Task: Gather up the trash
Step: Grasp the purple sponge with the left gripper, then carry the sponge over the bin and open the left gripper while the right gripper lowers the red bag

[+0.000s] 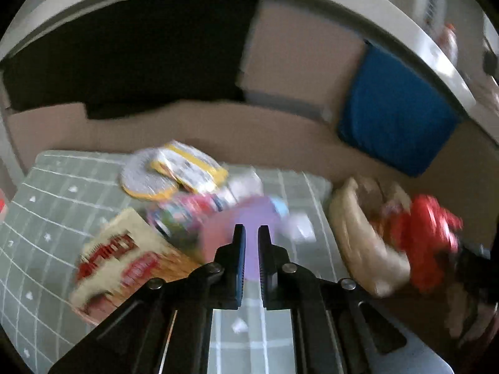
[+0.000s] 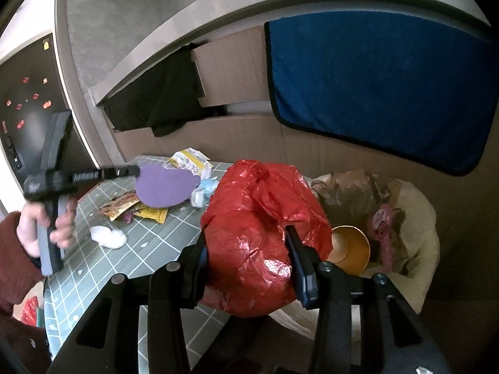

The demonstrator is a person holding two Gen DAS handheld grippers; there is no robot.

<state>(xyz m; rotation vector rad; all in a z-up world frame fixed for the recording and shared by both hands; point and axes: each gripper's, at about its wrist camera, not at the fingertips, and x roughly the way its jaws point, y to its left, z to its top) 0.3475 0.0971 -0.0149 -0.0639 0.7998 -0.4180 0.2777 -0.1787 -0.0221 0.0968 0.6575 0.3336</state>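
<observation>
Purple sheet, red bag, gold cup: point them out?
purple sheet (image 2: 165,185), right wrist view, centre of its flat face
red bag (image 2: 249,218), right wrist view, crinkled front
gold cup (image 2: 346,246), right wrist view, inside of its mouth

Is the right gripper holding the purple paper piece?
No, the right gripper is clamped on the red plastic bag; the purple paper piece is at the left gripper.
</observation>
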